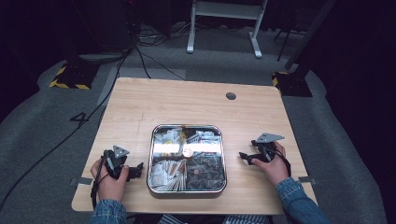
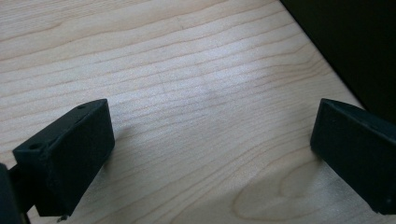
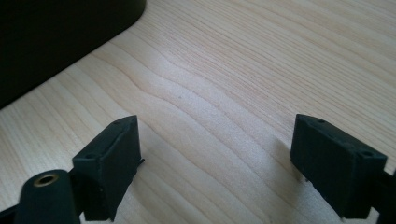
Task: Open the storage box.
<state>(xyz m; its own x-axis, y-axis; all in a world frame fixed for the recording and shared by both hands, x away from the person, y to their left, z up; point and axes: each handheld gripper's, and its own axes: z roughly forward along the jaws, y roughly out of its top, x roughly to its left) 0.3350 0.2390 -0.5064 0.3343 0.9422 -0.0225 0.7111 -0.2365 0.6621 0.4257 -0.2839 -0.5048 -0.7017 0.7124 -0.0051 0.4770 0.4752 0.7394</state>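
The tray [image 1: 187,128] sits on the table [image 1: 187,100] at lower centre of the high view. The left gripper [image 1: 137,169] rests on the table just left of it; the right gripper [image 1: 243,157] rests just right, both apart from the rim.

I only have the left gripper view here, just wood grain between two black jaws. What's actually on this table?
Observer: A square metal tray sits mid-table, split into compartments of small parts.
Operator: Where is my left gripper relative to it?
Observer: The left gripper rests on the table just left of the tray, apart from it.
Operator: And the other one?
Observer: The right gripper lies right of the tray, jaws wide open over bare wood, holding nothing.
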